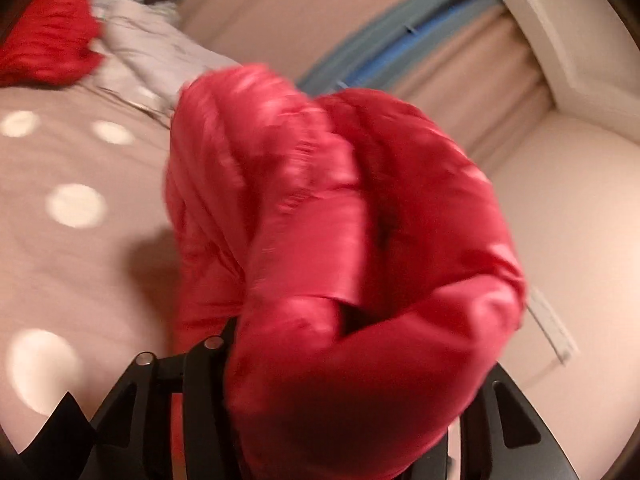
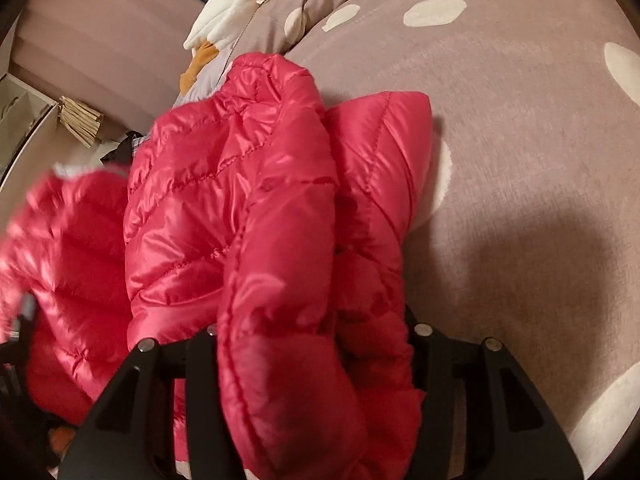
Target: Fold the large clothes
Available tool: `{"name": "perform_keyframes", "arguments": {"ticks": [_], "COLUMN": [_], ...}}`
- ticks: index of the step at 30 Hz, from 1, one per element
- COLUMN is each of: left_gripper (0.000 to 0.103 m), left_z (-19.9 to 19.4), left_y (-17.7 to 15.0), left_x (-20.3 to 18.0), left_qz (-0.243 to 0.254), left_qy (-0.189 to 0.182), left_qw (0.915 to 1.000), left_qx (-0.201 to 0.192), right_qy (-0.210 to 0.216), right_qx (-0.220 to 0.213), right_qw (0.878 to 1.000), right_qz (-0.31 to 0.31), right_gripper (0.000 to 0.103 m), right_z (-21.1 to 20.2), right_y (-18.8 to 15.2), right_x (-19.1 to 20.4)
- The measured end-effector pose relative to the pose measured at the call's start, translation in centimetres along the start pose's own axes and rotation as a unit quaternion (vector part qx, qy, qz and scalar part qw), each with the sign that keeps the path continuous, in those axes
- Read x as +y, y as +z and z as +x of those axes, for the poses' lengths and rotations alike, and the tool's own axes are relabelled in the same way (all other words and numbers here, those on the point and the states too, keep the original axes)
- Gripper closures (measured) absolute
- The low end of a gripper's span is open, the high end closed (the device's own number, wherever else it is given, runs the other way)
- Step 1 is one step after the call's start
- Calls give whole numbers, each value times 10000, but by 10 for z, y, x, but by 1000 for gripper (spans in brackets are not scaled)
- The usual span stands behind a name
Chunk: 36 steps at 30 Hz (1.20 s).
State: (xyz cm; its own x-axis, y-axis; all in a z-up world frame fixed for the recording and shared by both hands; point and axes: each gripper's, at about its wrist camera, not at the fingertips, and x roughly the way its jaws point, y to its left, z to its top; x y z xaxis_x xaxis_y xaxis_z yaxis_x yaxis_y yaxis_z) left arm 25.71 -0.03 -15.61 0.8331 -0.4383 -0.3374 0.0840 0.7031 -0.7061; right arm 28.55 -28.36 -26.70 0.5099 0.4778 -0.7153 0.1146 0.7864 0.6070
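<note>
My left gripper (image 1: 340, 360) and right gripper (image 2: 316, 360) each clamp a bunch of the red puffer jacket (image 2: 240, 208), which fills both views above the dotted bedspread (image 2: 520, 160). Upper left in the left view lie a pale garment (image 1: 152, 48) and red cloth (image 1: 48, 36).

The left tool (image 1: 348, 360) grips a bunched red puffer jacket (image 1: 340, 240) (image blurred) above the polka-dot bed cover (image 1: 76, 204).
</note>
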Motion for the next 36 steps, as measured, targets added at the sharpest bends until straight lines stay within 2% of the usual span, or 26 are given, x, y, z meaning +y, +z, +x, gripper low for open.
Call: {"name": "perform_keyframes", "arguments": {"ticks": [1,3,5,8,12,17,21,25,29,33,35,36], "left_gripper": [51,42,33,29,27,24,21,20,19,18,14,12], "left_z": [8,33,51,69,73,68,66,62,67,77,87,96], "left_y": [-6,-19,-33,-43,-41,-54,-60,-62,-66,-71,-77,-84], "left_x": [-11,-32,-39,-39,-33,-41,-50,-50,-53,-58,-67,-74], "left_qz": [177,650,846,845,686,922,1051,945,886,876,1113,1416], "left_qy": [-46,128,121,-94,128,479,723,788,969,1134,1322,1480], "left_qw": [9997,9965,9933,9905,9928,9903,9876,9883,9871,9852,9799,9723], "left_qx": [133,511,780,1082,974,923,910,895,919,943,1002,1124], "right_qy": [-7,46,186,322,410,432,169,-603,-913,-1273,-1282,-1233], "right_qx": [-12,-25,-7,36,40,119,113,-737,-1361,-1908,-2144,-2212], "right_qw": [10000,10000,9996,9989,9984,9979,9985,9940,9846,9725,9672,9661], "right_qz": [-23,43,208,349,399,477,501,543,611,413,471,499], "right_gripper": [53,54,54,55,54,52,43,13,13,12,11,11], "right_z": [0,-5,-7,-8,-9,-17,-29,-67,-106,-137,-151,-155], "right_y": [0,-9,-10,-9,-10,-13,-6,2,8,12,14,17], "right_x": [0,-1,-6,-11,-12,-15,-18,-25,-33,-31,-32,-33]}}
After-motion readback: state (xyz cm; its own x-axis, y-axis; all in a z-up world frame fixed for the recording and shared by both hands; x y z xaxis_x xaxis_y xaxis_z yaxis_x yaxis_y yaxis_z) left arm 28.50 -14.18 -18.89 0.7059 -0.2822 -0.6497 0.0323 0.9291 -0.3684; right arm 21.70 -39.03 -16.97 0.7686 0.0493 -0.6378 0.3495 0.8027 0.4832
